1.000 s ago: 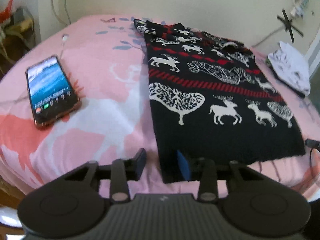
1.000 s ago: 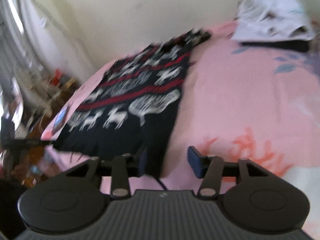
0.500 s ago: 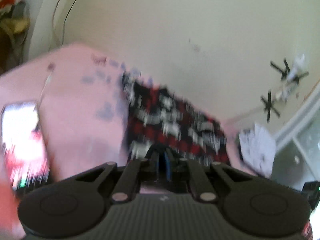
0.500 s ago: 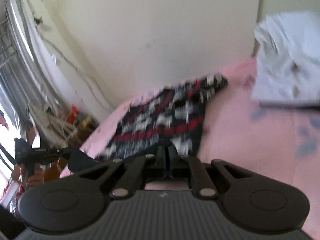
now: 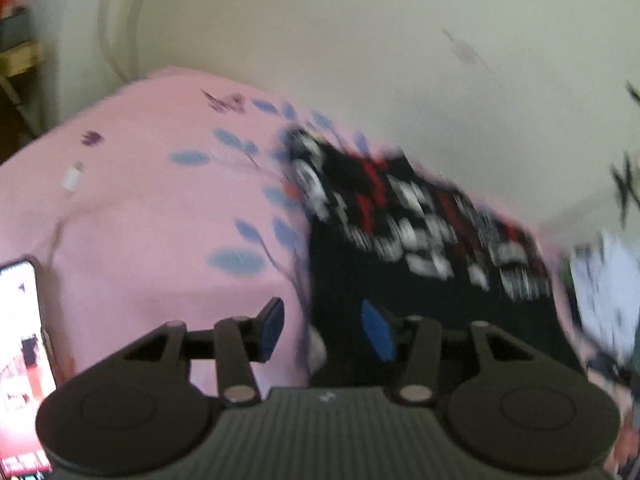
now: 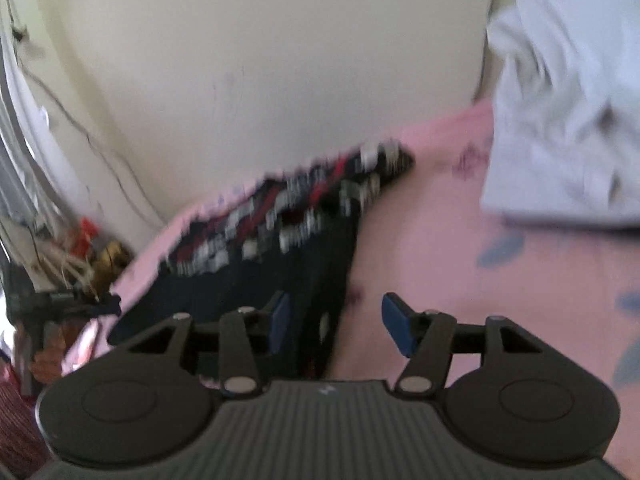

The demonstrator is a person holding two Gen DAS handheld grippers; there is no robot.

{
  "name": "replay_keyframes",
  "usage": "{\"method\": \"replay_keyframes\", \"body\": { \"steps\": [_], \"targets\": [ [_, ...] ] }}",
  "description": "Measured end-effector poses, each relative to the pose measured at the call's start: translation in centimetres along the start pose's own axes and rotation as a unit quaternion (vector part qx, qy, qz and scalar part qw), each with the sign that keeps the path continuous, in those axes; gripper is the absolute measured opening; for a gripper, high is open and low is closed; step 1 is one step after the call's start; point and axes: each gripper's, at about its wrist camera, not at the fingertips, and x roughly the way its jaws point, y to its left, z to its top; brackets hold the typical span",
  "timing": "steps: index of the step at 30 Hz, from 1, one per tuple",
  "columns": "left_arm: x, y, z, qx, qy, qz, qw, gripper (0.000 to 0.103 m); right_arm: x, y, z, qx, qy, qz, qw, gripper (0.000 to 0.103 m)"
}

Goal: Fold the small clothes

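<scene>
A black knit garment with red and white reindeer patterns (image 5: pixel 420 240) lies on the pink bed sheet (image 5: pixel 160 208), its plain black near part folded up over the patterned part. It also shows in the right wrist view (image 6: pixel 280 248). My left gripper (image 5: pixel 324 330) is open and empty, straddling the garment's left edge. My right gripper (image 6: pixel 340 322) is open and empty, straddling the garment's right edge. Both views are blurred by motion.
A phone (image 5: pixel 20 344) with a lit screen lies at the left on the bed, with a white cable plug (image 5: pixel 72 176) beyond it. A pile of white cloth (image 6: pixel 568 112) sits at the right. A cream wall (image 5: pixel 360 40) stands behind the bed.
Both grippers shut on the garment's near corners, carried them up towards the wall, and have now opened. The near hem now lies folded over the far part.
</scene>
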Motion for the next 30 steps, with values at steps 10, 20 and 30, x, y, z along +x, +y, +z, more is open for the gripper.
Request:
{"method": "replay_keyframes", "body": {
  "steps": [10,20,30],
  "targets": [
    [0.0,-0.8,0.8,0.086,0.054,0.049,0.9936,0.022,1.2,1.0,0.4,-0.062,0.074,-0.039,0.995,0.046],
    [4.3,-9.8,15.1,0.188,-0.036,0.053,0.9801,0.046,5.2,4.3,18.0,-0.094,0.004,-0.016,0.995,0.048],
    [22.0,-11.2,20.1,0.13,0.043,0.075,0.9877,0.053,26.3,4.5,20.5,-0.061,0.092,-0.016,0.994,0.052]
  ]
}}
